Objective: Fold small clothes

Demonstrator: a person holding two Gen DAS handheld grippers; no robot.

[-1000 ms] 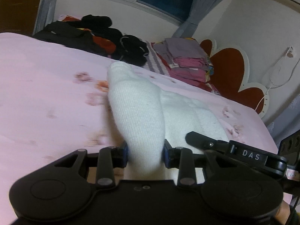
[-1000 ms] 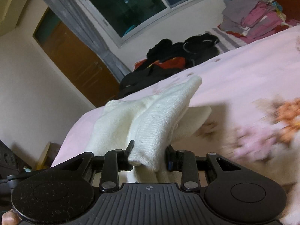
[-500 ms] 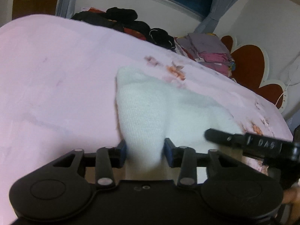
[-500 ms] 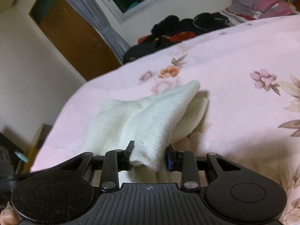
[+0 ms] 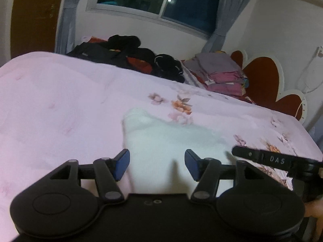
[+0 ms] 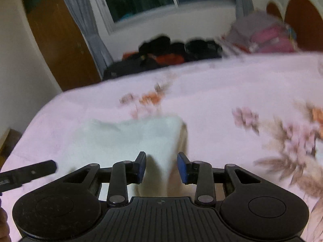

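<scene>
One legible label only: "DAS" in pale letters on the right gripper [image 5: 276,160] where its finger juts in at the right of the left wrist view. Plenty of bare pink floral bed sheet [image 5: 60,104] all round, open to the left and ahead as far as the dark clothes heap [image 5: 125,58] and the folded pile [image 5: 220,74] along the far edge. White knit garment [image 5: 165,137] flat on the bed, near corner reaching back between the left gripper [image 5: 157,164] jaws, spread wide and opening, blue pads clear of the cloth. Right gripper [image 6: 161,168] jaws opening, narrower, a raised fold of the garment [image 6: 141,139] standing between them; contact with the pads impossible to tell through the blur.
</scene>
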